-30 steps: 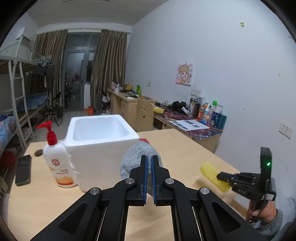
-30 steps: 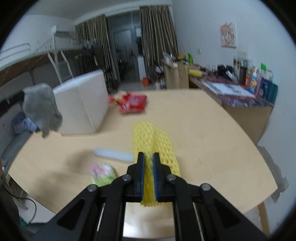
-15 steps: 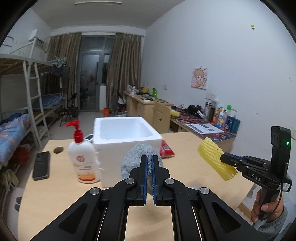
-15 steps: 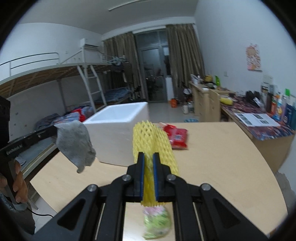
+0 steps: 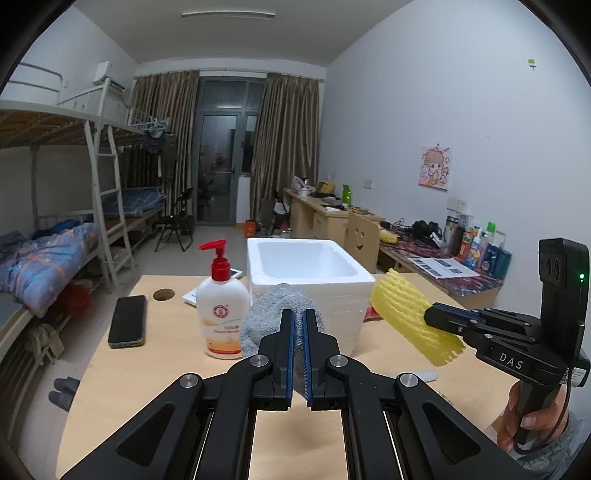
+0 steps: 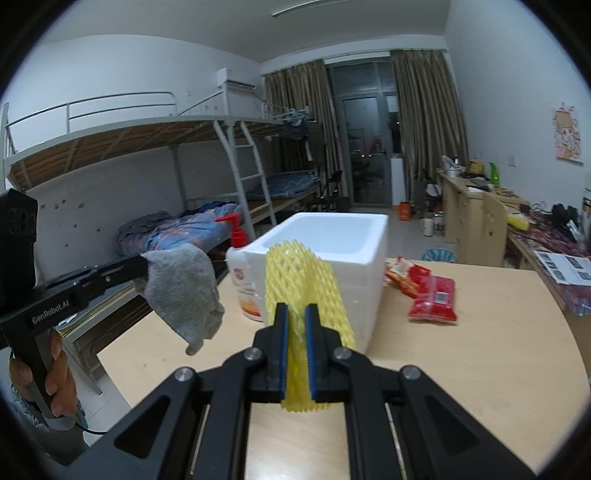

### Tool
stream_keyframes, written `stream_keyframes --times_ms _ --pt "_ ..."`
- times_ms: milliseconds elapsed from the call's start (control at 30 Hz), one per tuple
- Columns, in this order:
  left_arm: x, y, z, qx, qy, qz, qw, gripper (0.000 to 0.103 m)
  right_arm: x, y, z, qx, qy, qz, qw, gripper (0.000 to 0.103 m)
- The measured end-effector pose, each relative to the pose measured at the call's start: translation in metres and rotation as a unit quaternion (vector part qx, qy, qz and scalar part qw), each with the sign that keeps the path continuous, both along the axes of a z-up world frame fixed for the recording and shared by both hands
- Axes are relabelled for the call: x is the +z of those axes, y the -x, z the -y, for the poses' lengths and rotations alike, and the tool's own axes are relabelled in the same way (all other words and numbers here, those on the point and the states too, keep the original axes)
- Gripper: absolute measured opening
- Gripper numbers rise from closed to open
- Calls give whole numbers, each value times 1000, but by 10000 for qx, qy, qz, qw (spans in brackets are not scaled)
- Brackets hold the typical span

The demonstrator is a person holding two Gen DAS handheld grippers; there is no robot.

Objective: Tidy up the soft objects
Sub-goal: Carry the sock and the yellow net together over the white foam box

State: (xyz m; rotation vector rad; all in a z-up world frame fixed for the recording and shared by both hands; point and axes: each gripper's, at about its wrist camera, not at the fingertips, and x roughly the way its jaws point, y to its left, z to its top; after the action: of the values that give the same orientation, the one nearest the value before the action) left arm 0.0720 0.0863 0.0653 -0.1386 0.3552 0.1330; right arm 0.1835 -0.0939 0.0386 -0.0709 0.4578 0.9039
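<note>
Moved: both grippers have risen and closed in on the box (image 5: 306,271).
Left gripper (image 5: 298,354): clamped on sock (image 5: 275,314), hanging just before the box.
Right gripper (image 6: 295,354): clamped on net (image 6: 301,280), beside the box rim.
Handling: both light, limp; pinch an edge.
Room: box open; bottle (image 5: 221,310) near its left wall.

Dim ceiling tube light (image 5: 228,14), soft shadows, heavy fisheye bending and dark vignette at edges; both views sharp.

Grey sock (image 6: 183,290) hangs limp in air; yellow foam net (image 6: 304,280) held aloft, both before open white foam box (image 6: 332,236).
</note>
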Motion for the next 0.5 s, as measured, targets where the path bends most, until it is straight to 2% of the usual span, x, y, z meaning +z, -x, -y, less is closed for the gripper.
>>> stream_keyframes --times_ms 200,500 --pt "2 -4 -3 -1 19 -35 10000 4 1 4 -14 147 35 36 9999 11" --pt "13 -19 -8 4 12 101 9999 4 10 -4 -17 56 -17 63 10000 11"
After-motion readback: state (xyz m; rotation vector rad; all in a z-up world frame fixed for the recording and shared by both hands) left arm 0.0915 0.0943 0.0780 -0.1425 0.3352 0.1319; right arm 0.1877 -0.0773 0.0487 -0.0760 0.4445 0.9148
